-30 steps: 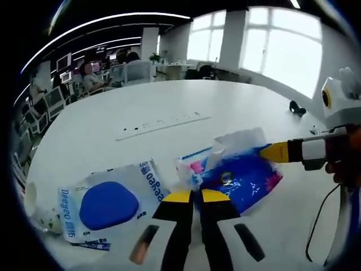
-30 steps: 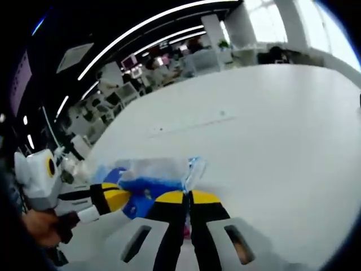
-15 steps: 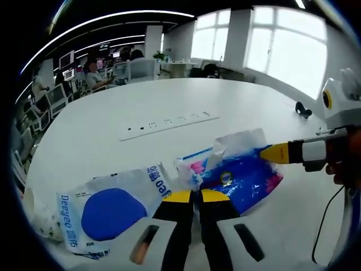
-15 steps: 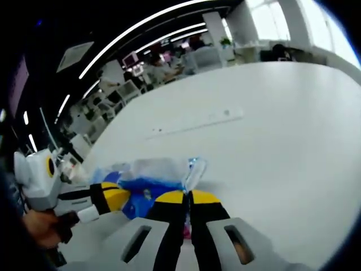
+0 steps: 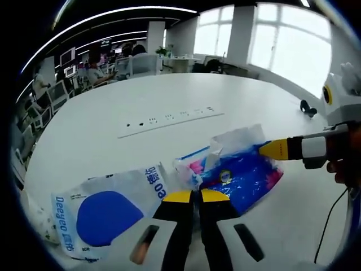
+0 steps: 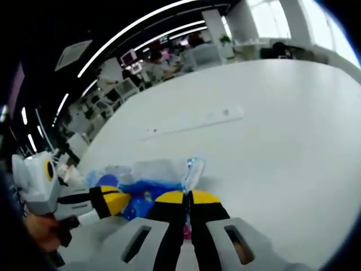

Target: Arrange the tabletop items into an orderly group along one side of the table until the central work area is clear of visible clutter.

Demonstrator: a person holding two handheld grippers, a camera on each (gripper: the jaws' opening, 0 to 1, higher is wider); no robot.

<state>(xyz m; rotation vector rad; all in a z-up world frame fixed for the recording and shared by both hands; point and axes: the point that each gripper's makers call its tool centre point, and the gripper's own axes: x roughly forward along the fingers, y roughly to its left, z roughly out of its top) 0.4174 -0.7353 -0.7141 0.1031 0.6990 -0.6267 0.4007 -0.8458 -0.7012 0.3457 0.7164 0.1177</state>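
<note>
Item: blue plastic packet (image 5: 240,172), pinched from both ends. Your left gripper (image 5: 192,196) has its jaws pressed together on the crumpled near corner of the packet, just ahead of the yellow tips; your right gripper (image 6: 186,196) is likewise clamped on the packet's clear edge, its tips meeting over the film. Change over the last second: the packet has held its place between both jaws while the table (image 5: 113,124) has slid slightly in both views, so you seem to be carrying it. Second item: white pouch with a blue oval (image 5: 107,212), lying left of your left jaws, untouched. Judgement: grouping barely begun.
</note>
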